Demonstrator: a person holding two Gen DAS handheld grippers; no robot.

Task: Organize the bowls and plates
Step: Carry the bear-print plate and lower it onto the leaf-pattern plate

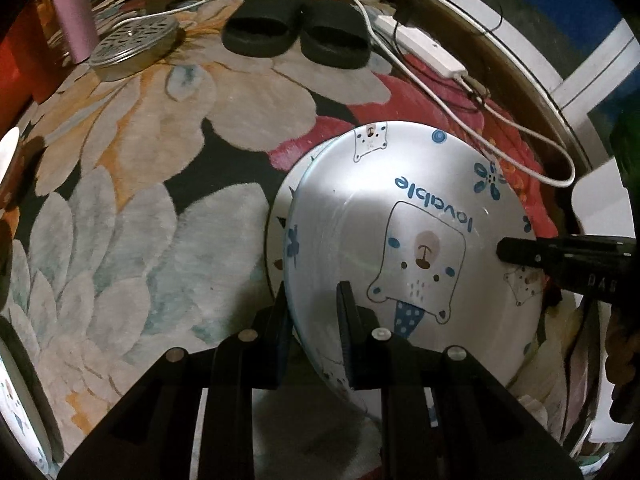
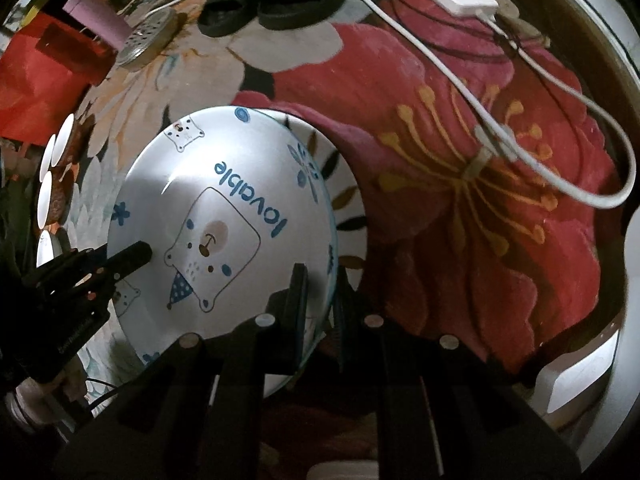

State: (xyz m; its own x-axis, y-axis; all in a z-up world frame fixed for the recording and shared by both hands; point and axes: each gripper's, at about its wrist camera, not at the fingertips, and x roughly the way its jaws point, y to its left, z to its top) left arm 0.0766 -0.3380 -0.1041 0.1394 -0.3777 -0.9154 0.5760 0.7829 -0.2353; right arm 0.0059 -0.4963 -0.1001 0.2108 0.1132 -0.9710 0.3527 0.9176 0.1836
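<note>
A white bear-print bowl (image 1: 400, 208) marked "lovable" hangs tilted over the floral carpet (image 1: 120, 240), held by both grippers at opposite rims. My left gripper (image 1: 314, 320) is shut on its near rim, one finger inside and one outside. My right gripper (image 2: 320, 300) is shut on the other rim in the same way. Each gripper shows in the other's view: the right gripper (image 1: 520, 252) at the bowl's right, the left gripper (image 2: 132, 258) at its left. A white plate with dark leaves (image 2: 352, 204) shows under the bowl, also as the plate's edge (image 1: 276, 240); whether they touch I cannot tell.
Black slippers (image 1: 296, 36), a white power strip (image 1: 420, 48) with its looping cable (image 1: 552, 160), a perforated metal lid (image 1: 132, 44) and a pink cup (image 1: 76, 16) lie at the carpet's far side. White cups (image 2: 60, 152) stand at the left. Another printed plate (image 1: 16, 400) sits lower left.
</note>
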